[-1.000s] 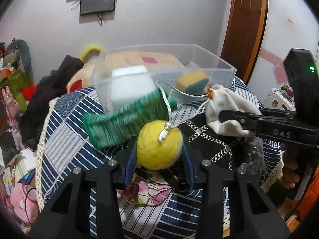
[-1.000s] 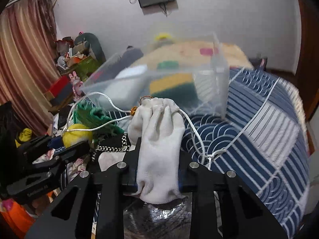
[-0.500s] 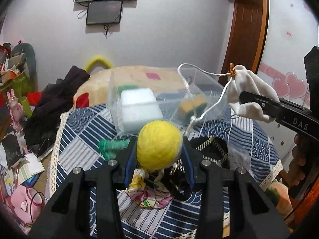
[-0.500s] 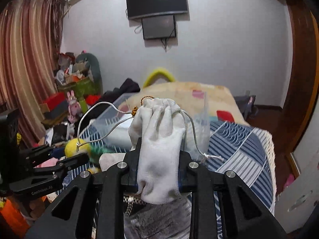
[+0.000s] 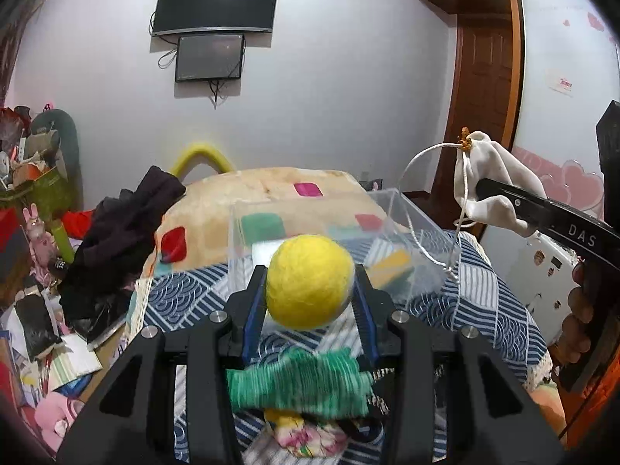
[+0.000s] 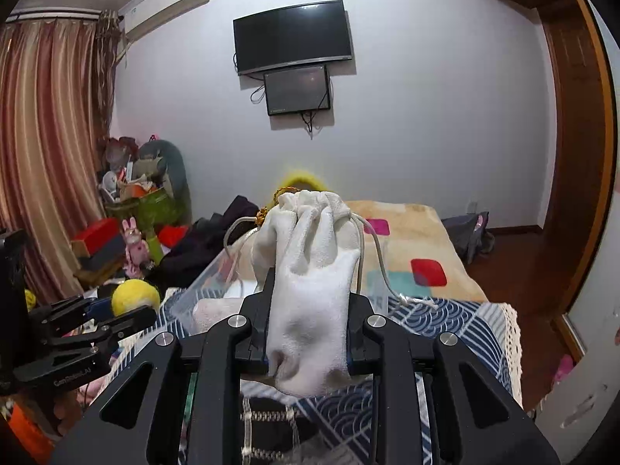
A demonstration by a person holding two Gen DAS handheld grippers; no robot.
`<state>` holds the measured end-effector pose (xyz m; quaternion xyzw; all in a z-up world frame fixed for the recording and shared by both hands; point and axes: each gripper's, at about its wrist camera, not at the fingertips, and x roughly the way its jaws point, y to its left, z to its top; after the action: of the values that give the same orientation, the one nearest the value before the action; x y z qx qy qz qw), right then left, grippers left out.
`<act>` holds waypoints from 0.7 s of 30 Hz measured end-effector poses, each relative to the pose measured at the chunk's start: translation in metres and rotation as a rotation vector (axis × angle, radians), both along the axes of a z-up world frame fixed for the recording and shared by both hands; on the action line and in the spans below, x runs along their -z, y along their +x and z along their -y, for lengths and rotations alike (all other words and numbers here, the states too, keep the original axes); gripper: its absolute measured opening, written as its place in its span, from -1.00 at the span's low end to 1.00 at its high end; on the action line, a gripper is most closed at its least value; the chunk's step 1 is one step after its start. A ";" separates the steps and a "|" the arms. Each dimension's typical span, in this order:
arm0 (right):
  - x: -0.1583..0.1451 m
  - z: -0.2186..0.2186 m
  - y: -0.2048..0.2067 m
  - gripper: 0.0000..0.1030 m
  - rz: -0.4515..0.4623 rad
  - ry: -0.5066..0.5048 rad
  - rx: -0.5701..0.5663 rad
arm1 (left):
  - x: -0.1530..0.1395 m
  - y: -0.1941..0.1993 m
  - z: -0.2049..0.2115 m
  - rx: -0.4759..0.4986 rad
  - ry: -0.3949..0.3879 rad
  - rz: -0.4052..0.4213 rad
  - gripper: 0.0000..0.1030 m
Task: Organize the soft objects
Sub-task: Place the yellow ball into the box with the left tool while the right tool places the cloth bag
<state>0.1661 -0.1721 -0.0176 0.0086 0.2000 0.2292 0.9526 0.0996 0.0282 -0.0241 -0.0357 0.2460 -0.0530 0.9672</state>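
Holding up a light, squashy yellow wool ball (image 5: 309, 281), my left claw (image 5: 310, 290) pinches its middle above the clear box (image 5: 407, 209). My right claw (image 6: 308, 321) squeezes the floppy white pouch (image 6: 310, 271), cords dangling.

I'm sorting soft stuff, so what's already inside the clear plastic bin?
Inside the clear bin, a white sponge block and a yellow-green sponge show. The yellow ball in the left gripper hides the rest.
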 end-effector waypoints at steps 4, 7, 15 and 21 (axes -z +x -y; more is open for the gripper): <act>0.000 -0.009 0.011 -0.56 0.001 0.003 0.006 | -0.006 0.017 -0.005 -0.004 -0.006 0.002 -0.19; 0.005 -0.018 0.021 -0.56 -0.018 -0.002 -0.002 | -0.007 0.033 -0.005 -0.017 0.012 0.001 -0.19; 0.034 -0.051 0.052 -0.56 -0.132 -0.107 -0.033 | 0.008 0.072 -0.006 -0.031 0.023 -0.058 -0.19; 0.057 -0.067 0.066 -0.56 -0.223 -0.172 -0.081 | 0.028 0.098 -0.005 -0.021 0.020 -0.133 -0.19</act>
<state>0.2326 -0.1053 -0.0751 -0.0560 0.3235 0.2470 0.9117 0.1979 0.0334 -0.0524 -0.0320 0.3099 -0.0379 0.9495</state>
